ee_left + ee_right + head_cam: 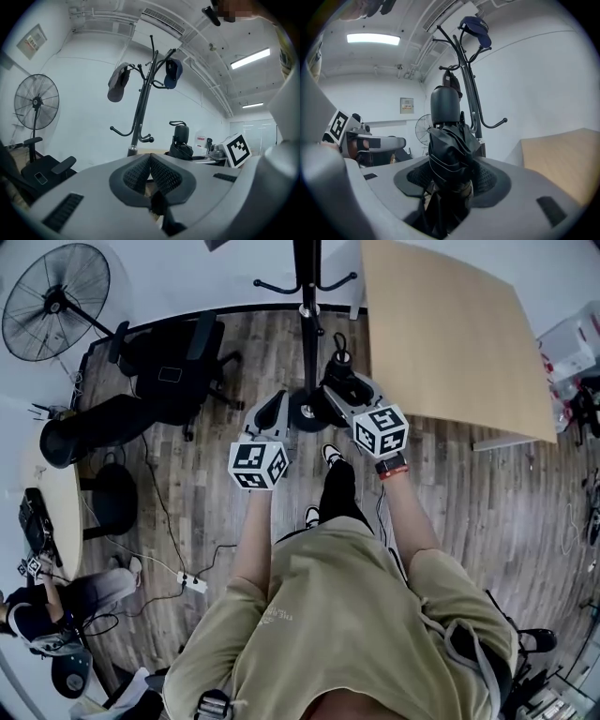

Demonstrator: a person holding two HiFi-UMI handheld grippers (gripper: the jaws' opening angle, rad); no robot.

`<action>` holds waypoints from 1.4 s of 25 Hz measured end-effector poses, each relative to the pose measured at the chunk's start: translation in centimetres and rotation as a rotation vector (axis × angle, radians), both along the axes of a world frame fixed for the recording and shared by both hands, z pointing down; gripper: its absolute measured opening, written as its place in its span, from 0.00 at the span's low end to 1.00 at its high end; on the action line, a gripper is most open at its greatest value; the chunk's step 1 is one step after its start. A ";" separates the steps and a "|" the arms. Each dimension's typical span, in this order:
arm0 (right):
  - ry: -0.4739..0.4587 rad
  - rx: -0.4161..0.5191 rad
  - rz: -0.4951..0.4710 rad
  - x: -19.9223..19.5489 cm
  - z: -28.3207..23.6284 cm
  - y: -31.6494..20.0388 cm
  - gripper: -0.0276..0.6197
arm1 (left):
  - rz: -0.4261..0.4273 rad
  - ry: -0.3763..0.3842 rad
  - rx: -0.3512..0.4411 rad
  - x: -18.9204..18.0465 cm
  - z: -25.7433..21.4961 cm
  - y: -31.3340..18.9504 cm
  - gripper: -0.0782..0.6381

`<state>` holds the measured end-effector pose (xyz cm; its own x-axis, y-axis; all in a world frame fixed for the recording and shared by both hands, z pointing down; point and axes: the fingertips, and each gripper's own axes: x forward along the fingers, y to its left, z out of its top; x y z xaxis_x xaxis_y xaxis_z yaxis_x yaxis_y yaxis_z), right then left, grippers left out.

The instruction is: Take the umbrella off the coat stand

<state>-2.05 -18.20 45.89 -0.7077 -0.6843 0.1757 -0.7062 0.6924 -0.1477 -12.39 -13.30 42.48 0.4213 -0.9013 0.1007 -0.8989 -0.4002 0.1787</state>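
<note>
A folded black umbrella (449, 150) stands upright between the jaws of my right gripper (450, 161), which is shut on it. Its round handle (445, 107) and wrist strap stick up above the jaws. In the head view the umbrella (339, 364) sits just right of the black coat stand (307, 324), free of its hooks. My left gripper (274, 407) hangs beside the stand's base, left of the pole. Its jaws are shut with nothing between them (150, 157). In the left gripper view the stand (142, 108) rises ahead with the umbrella (180, 143) to its right.
Two caps (118, 83) (172, 73) hang on the stand's upper hooks. A pedestal fan (54, 302) and a black office chair (173, 362) stand to the left. A wooden tabletop (450, 334) lies to the right. A person (47, 615) sits at lower left, with a power strip (194, 583) on the floor.
</note>
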 end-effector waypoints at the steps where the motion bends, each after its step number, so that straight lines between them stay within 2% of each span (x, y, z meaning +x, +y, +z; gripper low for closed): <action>1: 0.007 0.002 0.016 0.3 -0.3 0.4 0.42 | 0.002 0.001 -0.001 0.0 -0.2 0.3 0.14; 9: 0.063 0.063 0.145 1.7 -2.7 2.3 0.42 | -0.009 -0.038 0.029 -1.2 -2.1 2.0 0.14; 17: 0.031 0.088 0.304 4.2 -4.6 4.6 0.42 | -0.067 -0.096 0.087 -1.5 -4.0 3.6 0.14; 21: 0.056 0.124 0.399 5.0 -5.8 6.0 0.42 | -0.087 -0.111 0.114 -1.5 -4.9 4.3 0.14; 35: 0.070 0.120 0.415 6.5 -5.9 8.0 0.42 | -0.118 -0.112 0.112 -0.1 -4.9 5.8 0.14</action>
